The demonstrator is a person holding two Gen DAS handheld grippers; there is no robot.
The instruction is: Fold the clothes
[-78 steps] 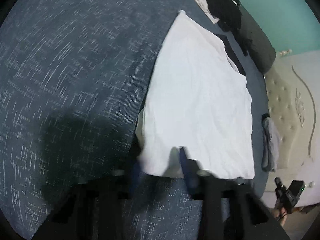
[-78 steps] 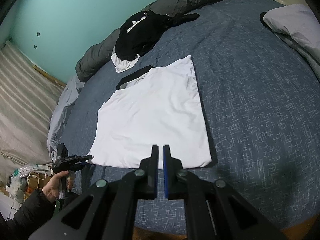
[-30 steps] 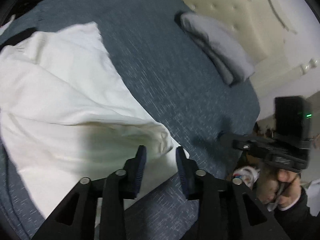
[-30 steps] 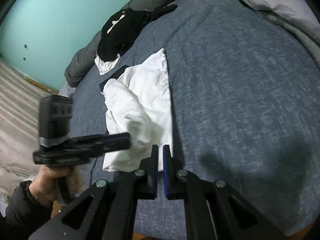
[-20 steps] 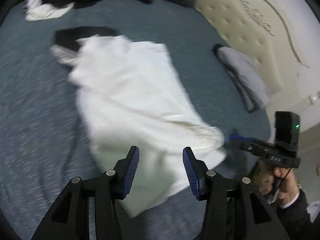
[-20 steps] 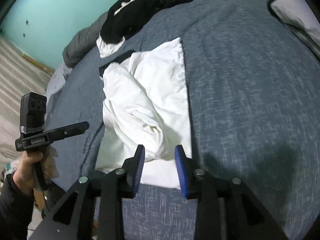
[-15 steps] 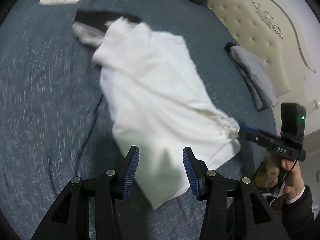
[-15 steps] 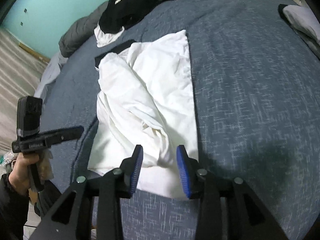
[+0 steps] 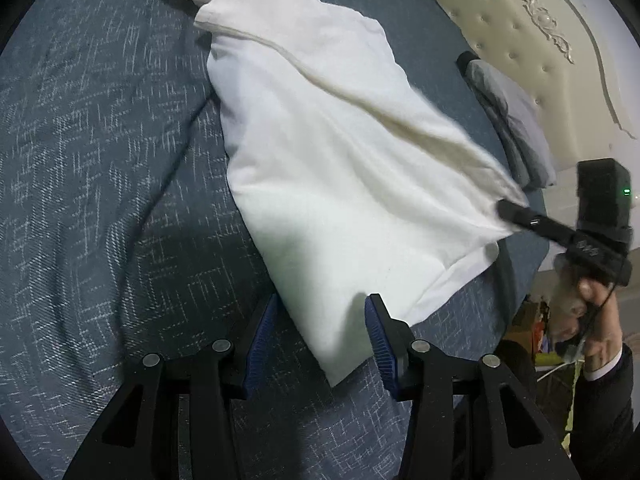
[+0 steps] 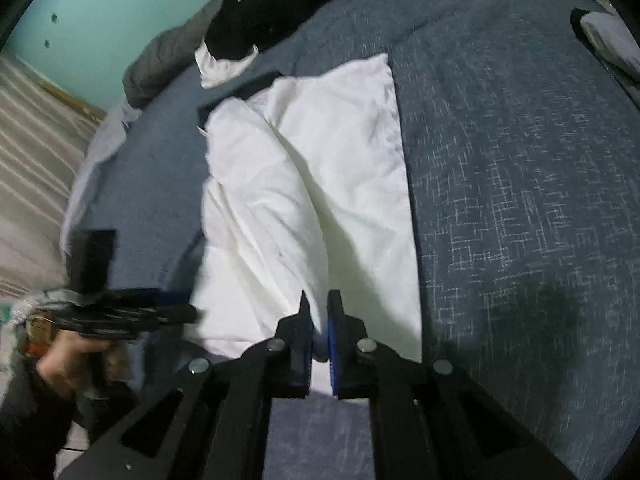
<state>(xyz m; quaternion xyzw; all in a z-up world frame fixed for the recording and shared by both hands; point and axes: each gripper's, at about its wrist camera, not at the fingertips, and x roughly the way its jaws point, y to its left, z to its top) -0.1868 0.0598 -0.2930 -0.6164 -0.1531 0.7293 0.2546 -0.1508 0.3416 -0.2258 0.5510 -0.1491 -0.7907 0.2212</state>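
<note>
white and soft, the crumpled cotton shirt (image 9: 340, 168) lies on the dark blue speckled bedspread (image 9: 100, 200), right in front of both tools. the right gripper (image 10: 319, 320) is pinched tight on the shirt's near edge, and the cloth hides its blue pads. the left gripper (image 9: 320, 336) is spread wide with nothing in it, a shirt corner lying between its fingers. its shape is blurry in the right view. the black clothes pile (image 10: 280, 12) far behind is cut off at the top.
</note>
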